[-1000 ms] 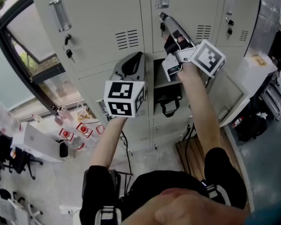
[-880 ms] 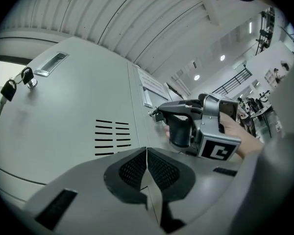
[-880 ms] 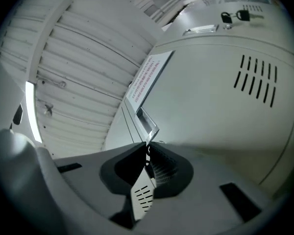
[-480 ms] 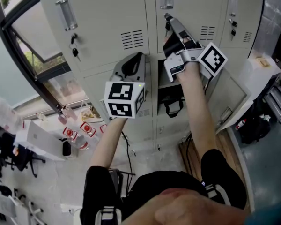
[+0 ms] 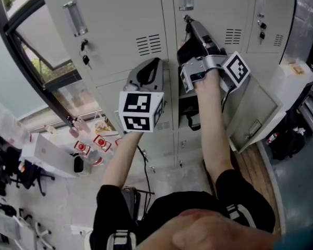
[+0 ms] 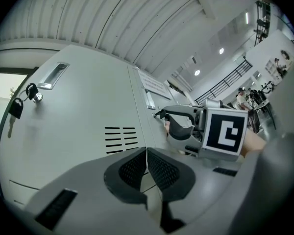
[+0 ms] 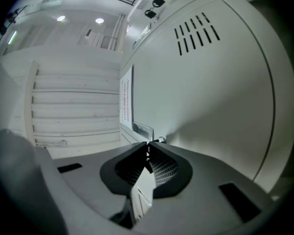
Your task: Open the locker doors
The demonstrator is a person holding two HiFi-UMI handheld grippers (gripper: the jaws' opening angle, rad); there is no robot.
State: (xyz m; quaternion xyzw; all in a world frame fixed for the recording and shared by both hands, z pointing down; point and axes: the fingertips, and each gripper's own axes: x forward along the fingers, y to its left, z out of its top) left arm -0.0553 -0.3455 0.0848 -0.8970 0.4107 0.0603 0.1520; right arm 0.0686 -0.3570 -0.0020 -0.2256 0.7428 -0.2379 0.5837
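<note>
The right gripper (image 7: 148,150) has its fingers almost pressed together, pinching the small dark key (image 7: 147,156) at the lock (image 7: 160,140) of the middle upper locker door (image 5: 211,7), which is closed. The left gripper (image 6: 146,152) hangs in front of the lockers, clear of the doors. Its fingers are closed tip to tip with nothing between them. Below the right gripper, a lower locker door (image 5: 255,111) stands swung open, and a black bag (image 5: 190,113) shows inside that compartment.
</note>
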